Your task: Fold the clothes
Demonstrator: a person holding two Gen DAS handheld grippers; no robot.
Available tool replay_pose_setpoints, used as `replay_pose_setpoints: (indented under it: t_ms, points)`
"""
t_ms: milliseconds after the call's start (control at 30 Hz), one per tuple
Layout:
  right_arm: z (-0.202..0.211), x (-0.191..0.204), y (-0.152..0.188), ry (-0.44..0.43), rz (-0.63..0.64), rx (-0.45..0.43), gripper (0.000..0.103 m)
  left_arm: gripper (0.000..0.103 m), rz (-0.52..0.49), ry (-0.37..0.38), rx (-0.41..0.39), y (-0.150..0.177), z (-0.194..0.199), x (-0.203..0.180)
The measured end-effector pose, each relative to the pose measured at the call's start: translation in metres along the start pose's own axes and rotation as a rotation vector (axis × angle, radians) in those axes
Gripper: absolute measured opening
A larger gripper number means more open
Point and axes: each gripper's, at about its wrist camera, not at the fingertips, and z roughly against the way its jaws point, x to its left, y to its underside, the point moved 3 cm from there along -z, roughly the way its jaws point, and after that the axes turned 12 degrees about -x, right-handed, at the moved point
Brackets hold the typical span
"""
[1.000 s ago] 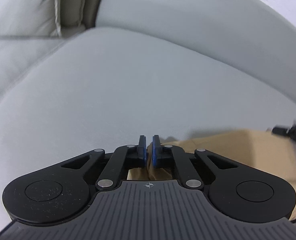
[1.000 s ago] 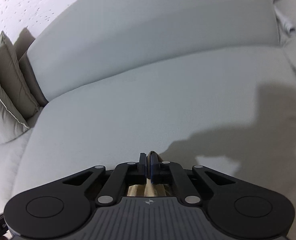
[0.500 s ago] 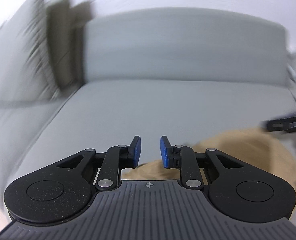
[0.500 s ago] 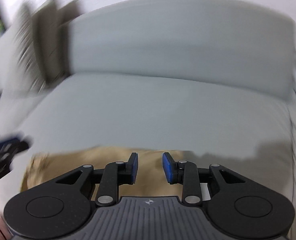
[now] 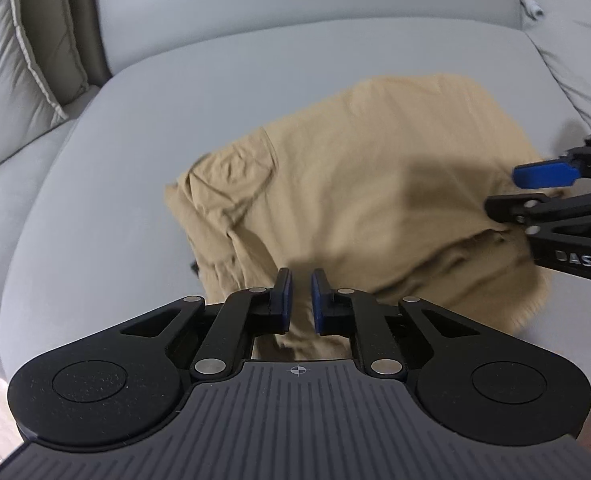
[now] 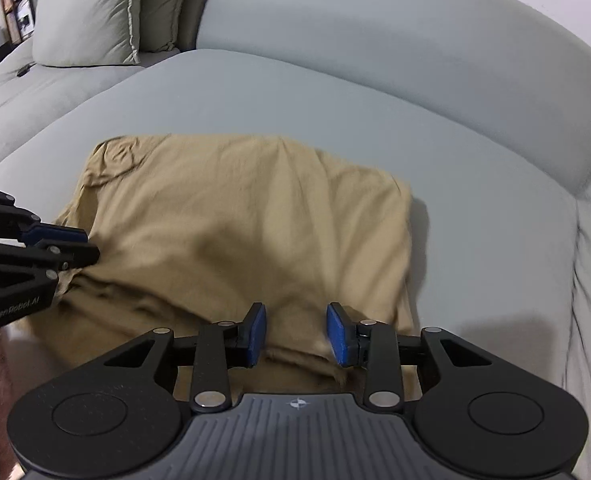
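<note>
Tan garment (image 6: 247,232) lies doubled on the sofa cushion (image 6: 475,184) just ahead of my left gripper (image 5: 298,298) and right gripper (image 6: 295,332), both spread and holding nothing; snagging its loose near edge could undo the fold.

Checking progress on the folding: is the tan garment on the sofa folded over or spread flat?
Folded over. The tan garment lies doubled on the sofa, an upper layer over a lower one along its near edge.

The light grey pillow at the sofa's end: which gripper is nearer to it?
Left. The left gripper is over the garment's pillow-side half; the right gripper is over the far half.
</note>
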Motion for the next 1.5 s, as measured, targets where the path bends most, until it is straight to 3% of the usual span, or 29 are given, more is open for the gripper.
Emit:
replay_pose_setpoints:
  t_ms: [167, 267, 367, 433, 533, 700, 867, 1000, 1167, 1300, 1400, 1500]
  points:
    - [0.017, 0.000, 0.027, -0.004, -0.115, 0.104, 0.035, 0.010, -0.060, -0.011, 0.007, 0.009, 0.005, -0.006]
    - [0.031, 0.005, 0.038, 0.005, -0.130, 0.125, 0.039, 0.016, -0.070, 0.000, 0.038, 0.014, 0.007, -0.002]
    - [0.046, 0.005, 0.045, 0.009, -0.147, 0.141, 0.040, 0.024, -0.037, 0.004, 0.061, 0.021, 0.019, 0.001]
    - [0.056, 0.007, 0.048, 0.001, -0.171, 0.132, 0.041, 0.034, 0.009, 0.013, 0.091, 0.026, 0.029, 0.002]
    - [0.076, 0.008, 0.050, -0.003, -0.199, 0.092, 0.044, 0.034, 0.062, 0.034, 0.112, 0.035, 0.043, 0.005]
    - [0.091, 0.014, 0.049, -0.026, -0.282, 0.020, 0.050, 0.037, 0.068, 0.019, -0.002, 0.032, 0.063, 0.011]
    - [0.072, 0.028, 0.037, -0.047, -0.378, -0.004, 0.056, 0.048, 0.087, 0.011, -0.091, 0.022, 0.071, 0.020]
    - [0.074, 0.024, 0.039, -0.042, -0.499, -0.036, 0.069, 0.051, 0.107, 0.005, -0.114, 0.020, 0.072, 0.026]
    - [0.060, 0.014, 0.044, -0.075, -0.716, -0.049, 0.071, 0.051, 0.162, -0.014, -0.131, 0.014, 0.061, 0.039]
    - [0.036, 0.002, 0.061, -0.162, -1.036, -0.028, 0.074, 0.051, 0.205, -0.006, -0.147, 0.006, 0.051, 0.049]
    - [0.020, -0.002, 0.071, -0.165, -1.183, -0.032, 0.075, 0.051, 0.211, 0.008, -0.154, 0.001, 0.043, 0.052]
    - [0.007, 0.004, 0.071, -0.146, -1.228, -0.072, 0.080, 0.051, 0.226, 0.012, -0.148, -0.001, 0.035, 0.055]
